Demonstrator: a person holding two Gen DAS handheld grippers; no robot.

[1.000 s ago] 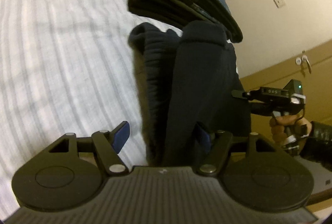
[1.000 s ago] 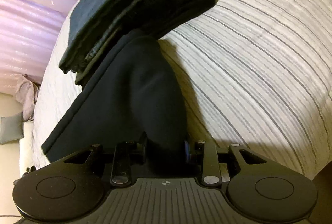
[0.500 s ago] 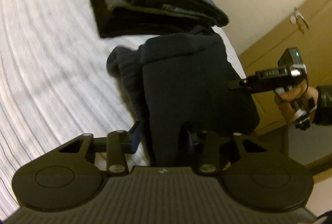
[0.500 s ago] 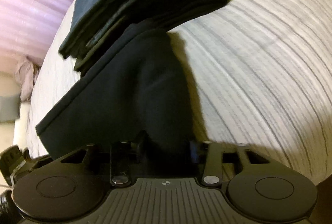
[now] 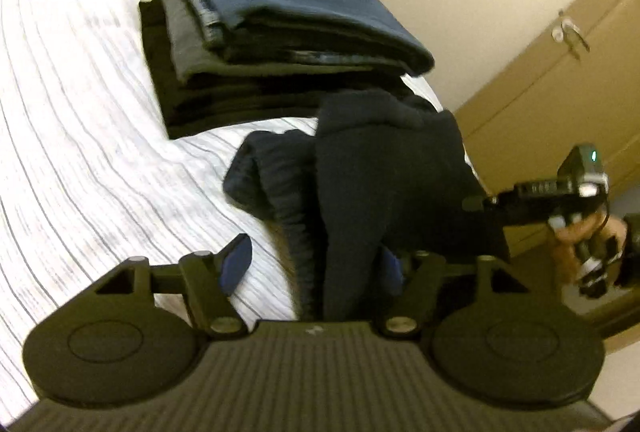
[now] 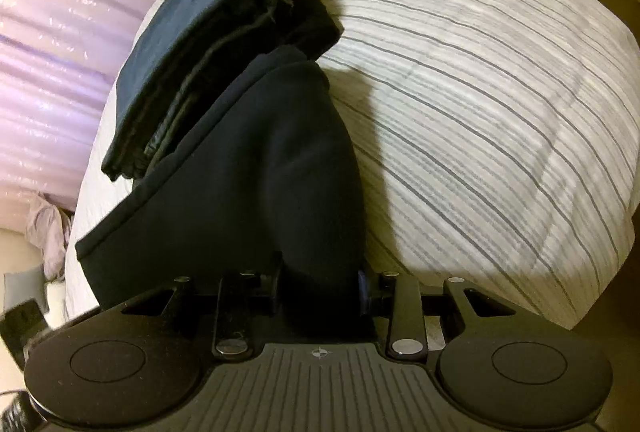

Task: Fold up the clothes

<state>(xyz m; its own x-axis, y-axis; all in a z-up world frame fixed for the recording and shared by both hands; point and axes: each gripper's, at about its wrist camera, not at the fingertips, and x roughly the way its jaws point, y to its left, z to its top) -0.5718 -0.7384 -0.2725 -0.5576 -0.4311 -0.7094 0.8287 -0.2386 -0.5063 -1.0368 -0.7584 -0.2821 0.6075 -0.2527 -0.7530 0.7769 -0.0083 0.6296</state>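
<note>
A dark navy garment [image 5: 384, 172] lies folded lengthwise on the striped bed [image 5: 80, 112], one end raised. My left gripper [image 5: 314, 256] has its jaws opening. The garment's edge runs between them against the right pad, while the left pad [image 5: 236, 264] stands apart over the sheet. In the right wrist view my right gripper [image 6: 320, 290] is shut on the same garment [image 6: 260, 172], which bulges up from between the pads. The right gripper [image 5: 476, 202] also shows in the left wrist view, held by a person's hand [image 5: 576, 232]. A stack of folded clothes [image 5: 280, 12] [image 6: 200, 32] sits just behind the garment.
The striped bedspread [image 6: 480, 72] spreads wide to the right of the garment. A wooden door with a handle [image 5: 568, 32] and a beige wall stand beyond the bed. A pink curtain [image 6: 48, 32] and a crumpled cloth [image 6: 48, 228] lie off the bed's far side.
Half a second ago the left jaws were pinched on the garment's edge; now they stand wide again. The left gripper has shifted and rolled. The right gripper keeps its hold.
</note>
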